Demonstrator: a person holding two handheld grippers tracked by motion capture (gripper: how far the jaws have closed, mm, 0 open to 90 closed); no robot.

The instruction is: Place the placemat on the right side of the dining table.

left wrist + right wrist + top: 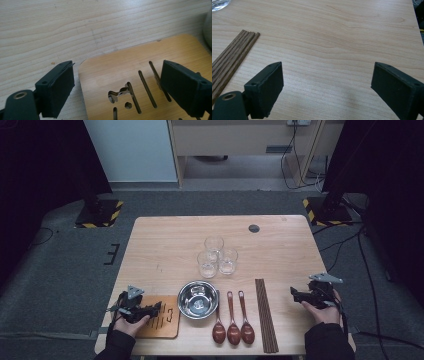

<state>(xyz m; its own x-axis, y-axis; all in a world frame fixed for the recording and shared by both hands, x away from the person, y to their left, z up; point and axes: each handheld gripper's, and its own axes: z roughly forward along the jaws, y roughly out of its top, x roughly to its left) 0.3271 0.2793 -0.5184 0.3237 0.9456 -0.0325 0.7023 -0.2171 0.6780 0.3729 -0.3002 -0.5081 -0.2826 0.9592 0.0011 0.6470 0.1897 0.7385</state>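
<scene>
Now, view by view:

High view, left gripper (150, 310): over the wooden board (167, 330) at the table's (165, 240) near left corner, jaws apart and pointing toward the steel bowl (198, 299); likely placed to take the board by its edge.
High view, right gripper (296, 294): near the table's right edge, beside the chopsticks (266, 315), jaws spread, holding nothing.
High view, layout: three spoons (233, 320) lie in a row between bowl and chopsticks along the near edge; three glasses (217, 256) cluster mid-table, apparently kept out of the working area.
Left gripper view, claw (117, 87): jaws stand apart, straddling the slotted board's (120, 65) rounded corner; one pad is off the board, the other above it, neither pressing.
Left gripper view, bowl: a pale curve at the right margin, just beside the board.
Right gripper view, claw (327, 87): wide open above bare tabletop (337, 37); chopsticks (234, 50) lie off to its left, untouched, as if the hand waits.
</scene>
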